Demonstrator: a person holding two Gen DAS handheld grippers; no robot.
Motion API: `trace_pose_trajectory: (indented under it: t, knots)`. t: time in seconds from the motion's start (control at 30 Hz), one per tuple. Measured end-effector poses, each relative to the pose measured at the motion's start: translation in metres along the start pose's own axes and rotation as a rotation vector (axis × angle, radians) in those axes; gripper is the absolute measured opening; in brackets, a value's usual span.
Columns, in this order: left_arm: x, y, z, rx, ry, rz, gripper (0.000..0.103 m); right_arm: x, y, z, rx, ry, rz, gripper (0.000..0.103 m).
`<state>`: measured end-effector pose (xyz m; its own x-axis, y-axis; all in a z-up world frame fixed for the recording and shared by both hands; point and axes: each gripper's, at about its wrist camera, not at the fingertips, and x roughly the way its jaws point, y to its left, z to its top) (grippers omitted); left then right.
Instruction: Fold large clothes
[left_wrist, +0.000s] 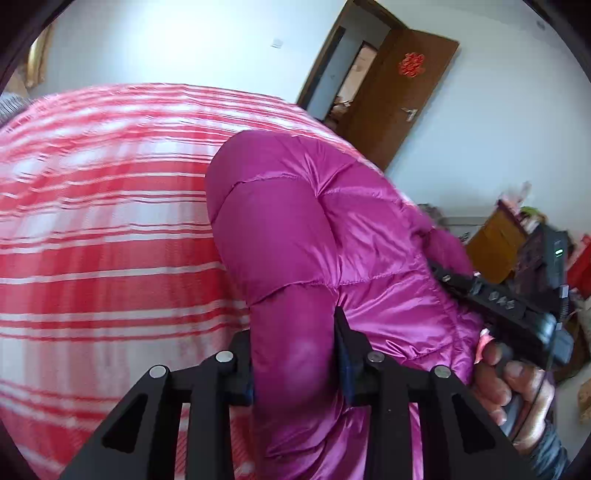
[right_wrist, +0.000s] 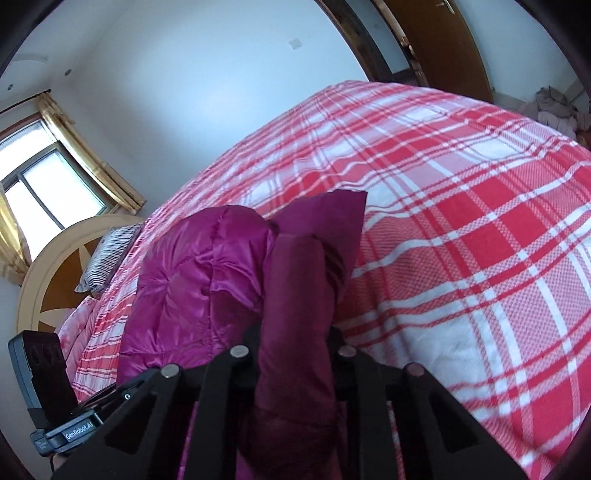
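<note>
Left tongs (left_wrist: 295, 354): closed on a fold of the jacket (left_wrist: 303, 229). Right tongs (right_wrist: 295, 354): closed on another fold. The right hand (left_wrist: 517, 391) grips its handle.

You're looking at a glossy magenta quilted jacket (left_wrist: 303, 229) on a red, pink and white plaid bedspread (right_wrist: 461, 229); your grippers are black, the door (left_wrist: 395, 92) brown, the pillow (right_wrist: 107, 254) dark-and-white striped.

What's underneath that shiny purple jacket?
A red-and-white plaid bedspread lies under the jacket, which both grippers pinch. Whatever lies directly beneath the jacket is covered.
</note>
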<state>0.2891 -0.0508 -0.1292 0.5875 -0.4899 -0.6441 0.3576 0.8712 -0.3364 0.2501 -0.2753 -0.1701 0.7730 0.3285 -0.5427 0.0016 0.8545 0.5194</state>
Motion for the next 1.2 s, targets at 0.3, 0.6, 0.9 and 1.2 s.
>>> trace_pose_trajectory:
  t: [0.3,0.6,0.9,1.2]
  knots:
    - [-0.076,0.006,-0.018,0.047,-0.113,0.176,0.031,0.003,0.069,-0.011,-0.075,0.002,0.107,0.017]
    - [-0.117,0.04,-0.029,0.018,-0.17,0.265,0.03,0.031,0.142,-0.026,-0.159,0.055,0.185,0.017]
    - [-0.161,0.092,-0.042,-0.049,-0.207,0.349,0.03,0.058,0.21,-0.046,-0.249,0.105,0.254,0.017]
    - [-0.194,0.137,-0.051,-0.097,-0.226,0.428,0.03,0.098,0.264,-0.069,-0.279,0.194,0.324,0.017]
